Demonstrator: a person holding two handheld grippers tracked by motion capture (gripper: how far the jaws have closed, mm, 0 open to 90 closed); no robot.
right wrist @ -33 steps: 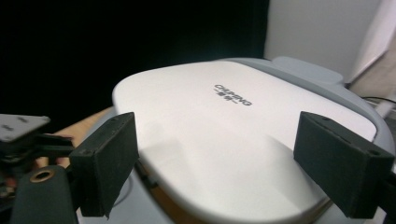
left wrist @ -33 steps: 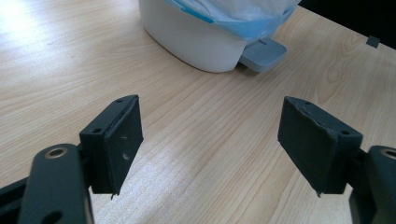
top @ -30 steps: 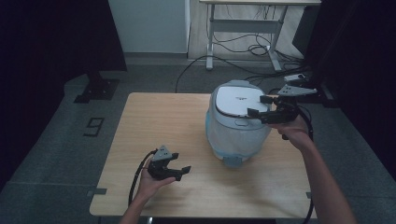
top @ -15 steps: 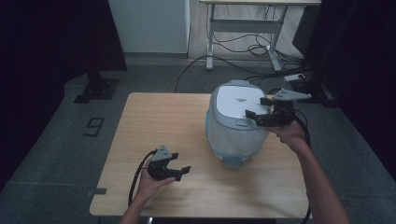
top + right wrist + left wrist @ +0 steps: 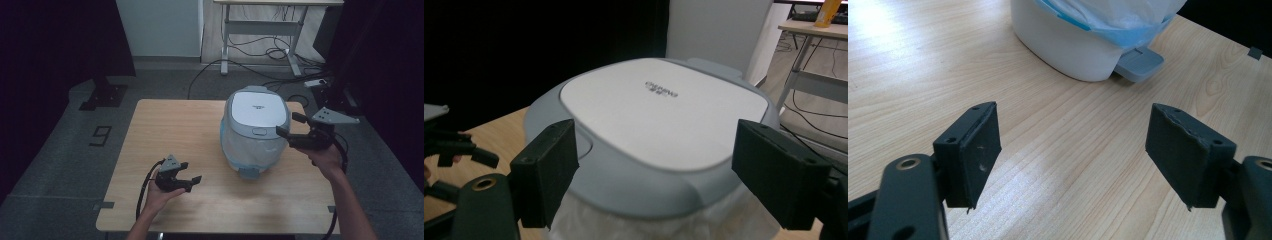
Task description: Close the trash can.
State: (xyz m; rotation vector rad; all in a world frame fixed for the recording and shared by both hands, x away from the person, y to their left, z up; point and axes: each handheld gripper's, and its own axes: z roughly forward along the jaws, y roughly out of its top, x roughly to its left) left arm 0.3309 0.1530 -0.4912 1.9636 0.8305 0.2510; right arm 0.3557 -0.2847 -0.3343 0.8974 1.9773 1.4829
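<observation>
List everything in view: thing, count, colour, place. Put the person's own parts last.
pedal bin: one, white body, grey lid shut, on the table's right half
bin liner: one, clear with blue edge, hanging out under the lid
pedal: one, grey, at the bin's base
table: one, light wood, centre
desk: one, pale frame, behind on the floor
cables: several, black, floor under the desk
left gripper: one, black, open, low over the table's front left
right gripper: one, black, open, at the lid's right edge
</observation>
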